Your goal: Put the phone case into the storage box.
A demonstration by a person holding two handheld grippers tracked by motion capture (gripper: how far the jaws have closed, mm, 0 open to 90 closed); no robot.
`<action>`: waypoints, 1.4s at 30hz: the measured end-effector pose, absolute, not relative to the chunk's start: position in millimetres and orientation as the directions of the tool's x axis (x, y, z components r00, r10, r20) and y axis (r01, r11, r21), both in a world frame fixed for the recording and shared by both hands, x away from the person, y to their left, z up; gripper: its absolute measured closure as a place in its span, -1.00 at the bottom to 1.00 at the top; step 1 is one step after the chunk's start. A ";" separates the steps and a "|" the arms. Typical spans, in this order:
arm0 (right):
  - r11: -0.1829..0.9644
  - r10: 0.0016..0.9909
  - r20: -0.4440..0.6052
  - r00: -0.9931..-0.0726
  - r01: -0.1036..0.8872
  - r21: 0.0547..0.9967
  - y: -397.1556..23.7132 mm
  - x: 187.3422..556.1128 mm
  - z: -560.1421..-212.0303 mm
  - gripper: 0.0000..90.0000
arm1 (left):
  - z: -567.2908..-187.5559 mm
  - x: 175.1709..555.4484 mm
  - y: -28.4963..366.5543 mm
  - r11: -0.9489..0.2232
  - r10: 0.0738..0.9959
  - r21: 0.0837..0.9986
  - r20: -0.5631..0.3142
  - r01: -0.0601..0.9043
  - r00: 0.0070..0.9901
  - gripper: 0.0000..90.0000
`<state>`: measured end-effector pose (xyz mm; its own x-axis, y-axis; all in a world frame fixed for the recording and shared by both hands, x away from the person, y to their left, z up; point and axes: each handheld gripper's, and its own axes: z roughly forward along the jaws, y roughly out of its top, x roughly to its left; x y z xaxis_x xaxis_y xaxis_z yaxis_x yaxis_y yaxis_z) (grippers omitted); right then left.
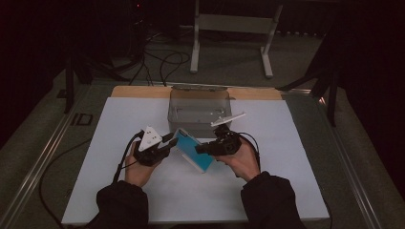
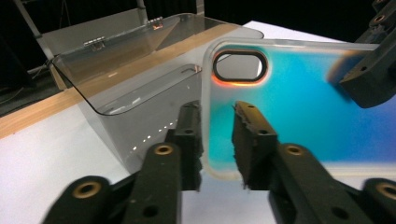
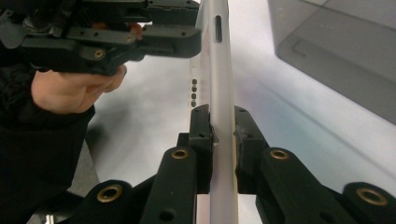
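Note:
A phone case (image 1: 193, 149) with a blue-teal back and clear rim hangs tilted above the white tabletop (image 1: 286, 167), between both grippers. My right gripper (image 3: 222, 126) is shut on it, its pads pressing both sides of the case's thin edge (image 3: 219, 70). My left gripper (image 2: 218, 140) has the case's corner (image 2: 299, 102) between its jaws near the camera cut-out, with a gap showing at the pads. In the high view the left gripper (image 1: 171, 140) is at the case's left end and the right gripper (image 1: 199, 149) at its right.
A clear plastic box (image 1: 198, 112) with its hinged lid open stands just behind the case, also seen in the left gripper view (image 2: 140, 70). A wooden strip (image 1: 138, 91) borders the table's far edge. A white frame (image 1: 234, 24) and cables lie on the floor beyond.

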<state>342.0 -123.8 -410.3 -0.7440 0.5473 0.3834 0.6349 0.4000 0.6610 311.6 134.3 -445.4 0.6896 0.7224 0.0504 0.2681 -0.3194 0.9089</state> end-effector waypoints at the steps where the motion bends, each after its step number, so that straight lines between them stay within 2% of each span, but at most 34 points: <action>1: 0.393 0.553 0.379 -0.742 0.633 0.667 -124.3 342.1 -410.0 0.80 | -445.2 311.5 134.6 -0.309 0.723 0.912 0.041 0.269 0.690 0.53; 3: 0.390 0.554 0.379 -0.741 0.633 0.669 -124.5 342.1 -409.6 0.80 | -444.7 311.6 135.2 -0.307 0.725 0.911 0.037 0.275 0.687 0.49; 7: 0.379 0.560 0.373 -0.739 0.630 0.678 -125.0 342.1 -408.8 0.80 | -444.1 311.5 136.4 -0.296 0.750 0.912 0.036 0.285 0.661 0.21; 8: 0.379 0.565 0.365 -0.740 0.626 0.681 -124.7 341.9 -408.8 0.80 | -443.6 311.2 137.2 -0.289 0.756 0.913 0.034 0.287 0.654 0.05; 9: 0.379 0.565 0.365 -0.740 0.626 0.681 -124.7 341.9 -408.8 0.80 | -443.1 311.0 137.7 -0.281 0.764 0.915 0.030 0.290 0.645 0.05; 10: 0.381 0.567 0.360 -0.741 0.624 0.682 -123.7 341.3 -409.0 0.80 | -442.3 311.1 138.4 -0.277 0.770 0.914 0.027 0.296 0.638 -0.16; 11: 0.381 0.567 0.360 -0.741 0.624 0.682 -123.7 341.3 -409.0 0.80 | -441.5 311.1 139.1 -0.272 0.775 0.914 0.024 0.300 0.631 -0.16; 12: 0.385 0.565 0.358 -0.743 0.621 0.682 -122.0 341.4 -409.8 0.80 | -440.9 311.0 139.7 -0.266 0.783 0.917 0.024 0.299 0.622 -0.35; 13: 0.385 0.565 0.358 -0.743 0.621 0.682 -122.0 341.4 -409.8 0.80 | -440.0 311.2 140.6 -0.261 0.791 0.917 0.024 0.302 0.611 -0.35; 14: 0.386 0.570 0.355 -0.741 0.623 0.681 -119.6 341.4 -410.6 0.80 | -439.2 311.3 141.6 -0.254 0.799 0.917 0.021 0.307 0.600 -0.53; 15: 0.386 0.570 0.355 -0.741 0.623 0.681 -119.6 341.4 -410.6 0.80 | -438.5 311.3 142.3 -0.244 0.807 0.919 0.015 0.310 0.590 -0.53; 16: 0.385 0.571 0.353 -0.741 0.622 0.682 -118.4 341.4 -411.0 0.80 | -437.6 310.9 143.1 -0.243 0.817 0.919 0.021 0.311 0.577 -0.65; 20: 0.390 0.577 0.342 -0.741 0.618 0.682 -114.5 341.9 -411.4 0.80 | -436.4 309.8 145.8 -0.254 0.835 0.914 0.041 0.318 0.549 -0.88; 21: 0.390 0.577 0.342 -0.741 0.618 0.682 -114.5 341.9 -411.4 0.80 | -436.4 309.8 145.8 -0.254 0.835 0.914 0.041 0.318 0.549 -0.99; 42: 0.378 0.598 0.313 -0.738 0.604 0.701 -111.1 344.4 -405.5 0.80 | -446.9 287.4 172.9 -0.237 0.866 0.932 0.074 0.275 0.494 -1.00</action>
<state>344.4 -111.1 -405.5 -0.7375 0.5984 0.3131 0.6045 0.3782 0.7011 287.4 172.9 -446.9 0.4940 0.8663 0.0742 0.2749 -0.2366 0.9319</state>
